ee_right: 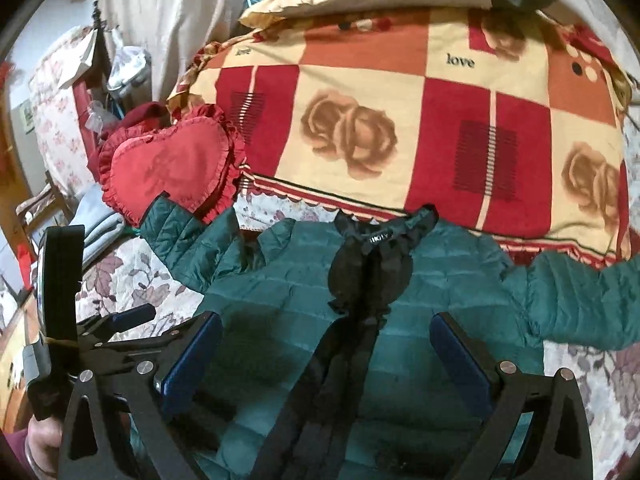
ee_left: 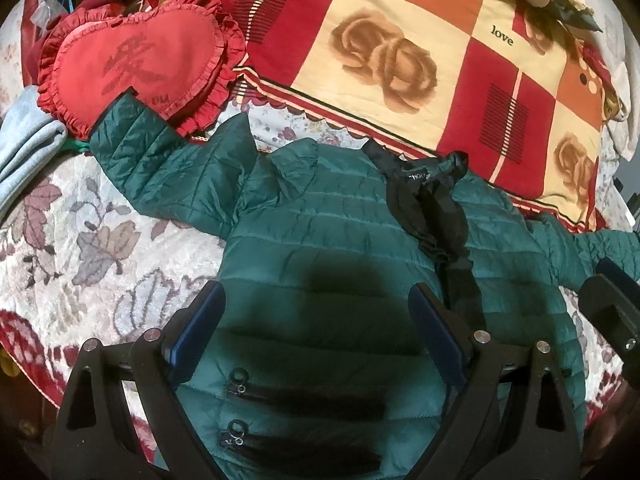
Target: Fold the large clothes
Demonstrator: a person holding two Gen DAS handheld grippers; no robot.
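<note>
Both hand-held grippers hover with jaws spread wide, gripping nothing: the left hand-held gripper [ee_left: 316, 312] over the green jacket [ee_left: 320, 232] near its pocket zips [ee_left: 304, 396], the right hand-held gripper [ee_right: 326, 344] straddling the black front placket [ee_right: 352, 320]. The jacket lies flat on the bed [ee_left: 80, 208], just beneath and ahead of both. Beyond, one sleeve [ee_left: 132, 140] overlaps the heart cushion [ee_left: 136, 60], so pulling it could drag the cushion, and the slick quilted fabric may slip. The hem and far sleeve end are cut off.

Warm indoor light, soft overall (strong fisheye bending, dark corners); gripper shadows below.
</note>
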